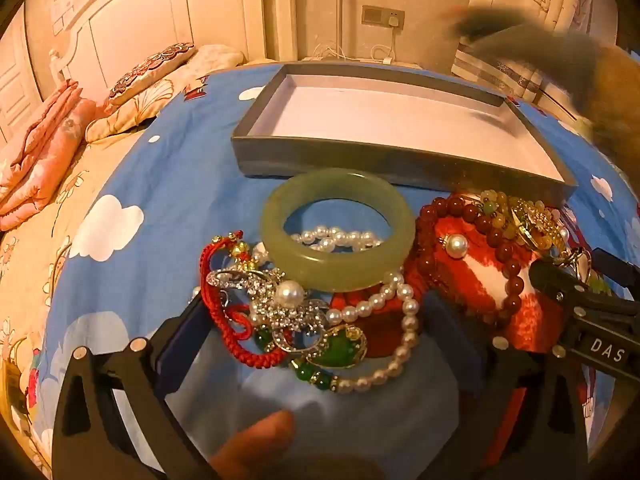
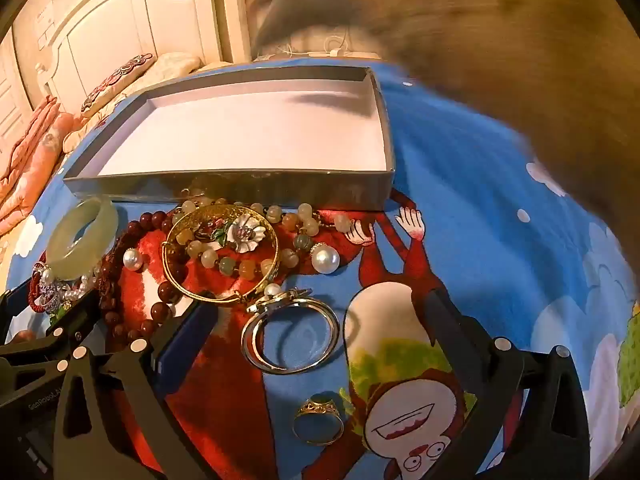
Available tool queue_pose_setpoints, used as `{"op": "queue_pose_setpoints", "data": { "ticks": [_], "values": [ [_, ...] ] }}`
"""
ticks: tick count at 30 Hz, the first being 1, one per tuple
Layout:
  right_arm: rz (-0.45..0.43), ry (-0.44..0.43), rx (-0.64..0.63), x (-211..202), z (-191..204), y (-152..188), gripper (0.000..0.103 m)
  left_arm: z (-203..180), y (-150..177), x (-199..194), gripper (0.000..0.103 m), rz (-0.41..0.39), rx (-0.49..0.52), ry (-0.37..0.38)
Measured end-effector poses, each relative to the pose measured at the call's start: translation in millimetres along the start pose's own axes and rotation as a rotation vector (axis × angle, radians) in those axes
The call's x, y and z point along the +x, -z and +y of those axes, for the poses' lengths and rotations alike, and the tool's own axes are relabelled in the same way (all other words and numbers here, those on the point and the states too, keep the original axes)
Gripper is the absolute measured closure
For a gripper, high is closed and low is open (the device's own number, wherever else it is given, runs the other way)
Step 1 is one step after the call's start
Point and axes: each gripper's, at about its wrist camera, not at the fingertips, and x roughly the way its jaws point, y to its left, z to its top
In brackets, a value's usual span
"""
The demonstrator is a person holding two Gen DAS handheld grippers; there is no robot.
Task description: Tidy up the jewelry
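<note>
A tangle of jewelry lies on a blue cartoon bedspread in front of a shallow grey box (image 1: 360,164) with a white floor. My left gripper (image 1: 318,304) is open over a rhinestone brooch (image 1: 280,304), a pearl necklace (image 1: 400,320) and a red cord bracelet (image 1: 224,320); a jade bangle (image 1: 336,232) lies just beyond. My right gripper (image 2: 320,304) is open around a silver bangle (image 2: 292,332) without touching it. Beyond that lie a gold flower bangle (image 2: 222,252) and the grey box (image 2: 224,188). A gold ring (image 2: 318,420) lies nearer the camera.
A blurred brown and grey furry shape (image 2: 500,40) fills the upper right, also furry shape (image 1: 560,52). A red bead bracelet (image 1: 480,232) and loose pearl earrings (image 2: 326,258) lie in the pile. Pillows (image 1: 148,68) and a white headboard stand at the far left. A thumb (image 1: 256,440) shows at the bottom.
</note>
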Motion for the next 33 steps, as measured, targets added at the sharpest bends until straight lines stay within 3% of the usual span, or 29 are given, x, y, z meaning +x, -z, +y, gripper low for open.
{"op": "queue_pose_setpoints", "data": {
  "ticks": [33],
  "values": [
    [-0.012,0.008,-0.006,-1.5,0.9,-0.2,0.004,-0.2,-0.1,-0.6,0.002,-0.010,-0.006,0.003]
  ]
}}
